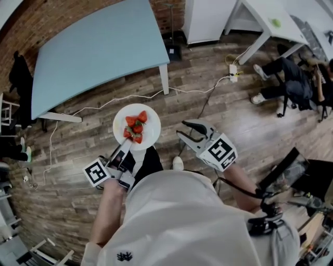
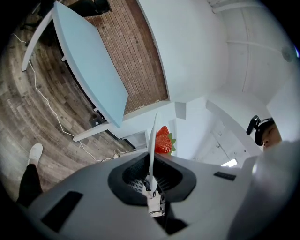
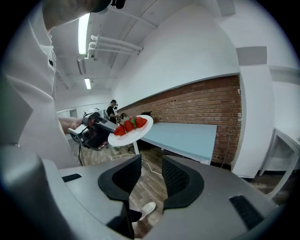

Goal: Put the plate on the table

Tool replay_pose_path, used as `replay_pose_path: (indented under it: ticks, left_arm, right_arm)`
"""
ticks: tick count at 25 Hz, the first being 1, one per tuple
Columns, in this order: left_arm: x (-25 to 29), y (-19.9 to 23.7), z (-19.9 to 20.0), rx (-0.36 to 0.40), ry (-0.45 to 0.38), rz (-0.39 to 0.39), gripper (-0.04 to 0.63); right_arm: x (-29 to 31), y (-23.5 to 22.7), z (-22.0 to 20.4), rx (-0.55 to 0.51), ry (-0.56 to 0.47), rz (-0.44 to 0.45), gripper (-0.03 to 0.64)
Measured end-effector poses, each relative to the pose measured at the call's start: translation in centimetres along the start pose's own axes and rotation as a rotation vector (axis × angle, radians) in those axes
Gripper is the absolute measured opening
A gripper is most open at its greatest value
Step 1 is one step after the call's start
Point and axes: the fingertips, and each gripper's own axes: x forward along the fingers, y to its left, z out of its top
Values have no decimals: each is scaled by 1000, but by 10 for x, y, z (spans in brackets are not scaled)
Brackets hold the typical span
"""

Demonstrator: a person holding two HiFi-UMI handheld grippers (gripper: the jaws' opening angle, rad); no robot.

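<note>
Round white plate [image 1: 151, 133] carrying red strawberries [image 1: 136, 124] is in the air, roughly level, just short of the near corner of the light-blue rectangular surface [image 1: 93, 49]. It's over the wooden plank floor [image 1: 73, 171], not on the surface. Each tool's cube shows a black-and-white square marker [image 1: 96, 172]. There's a small dark emblem [image 1: 124, 256] on the white shirt, unreadable. Left tool [image 1: 124, 149] is clamped on the plate's near rim; its own view shows the rim edge-on between the closed jaws. Bare left forearm [image 1: 106, 213] is stretched toward the surface. Right tool [image 1: 191, 131] sits right of the plate, aimed the same way, jaws apart, nothing between them. Between plate and surface: the surface's white leg [image 1: 164, 79] and a white cable [image 1: 114, 101] on the floor. Red brick wall [image 1: 62, 15] behind the surface.
</note>
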Motion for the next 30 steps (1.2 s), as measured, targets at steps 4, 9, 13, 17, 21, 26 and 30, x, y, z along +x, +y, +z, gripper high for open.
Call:
replay_pose_path:
  ticks: [4, 9, 13, 17, 21, 26, 30]
  left_arm:
    - [31, 15, 43, 0, 31, -37, 17]
    - [73, 32, 116, -5, 95, -77, 18]
    - [99, 49, 174, 20, 154, -63, 18]
    - [123, 72, 229, 37, 170, -43, 18]
    - [162, 104, 275, -5, 153, -11, 18]
    - [241, 139, 330, -56, 131, 14, 18]
    - [299, 172, 379, -96, 100, 62, 18]
  right_arm:
    - [28, -26, 11, 8, 17, -42, 123]
    - [82, -69, 33, -32, 114, -113, 146]
    - [130, -89, 59, -13, 116, -137, 146]
    - [171, -104, 82, -9, 107, -142, 144]
    - [197, -139, 86, 25, 154, -127, 144]
    - [230, -223, 98, 54, 170, -110, 144]
    - [261, -291, 119, 69, 180, -81, 144]
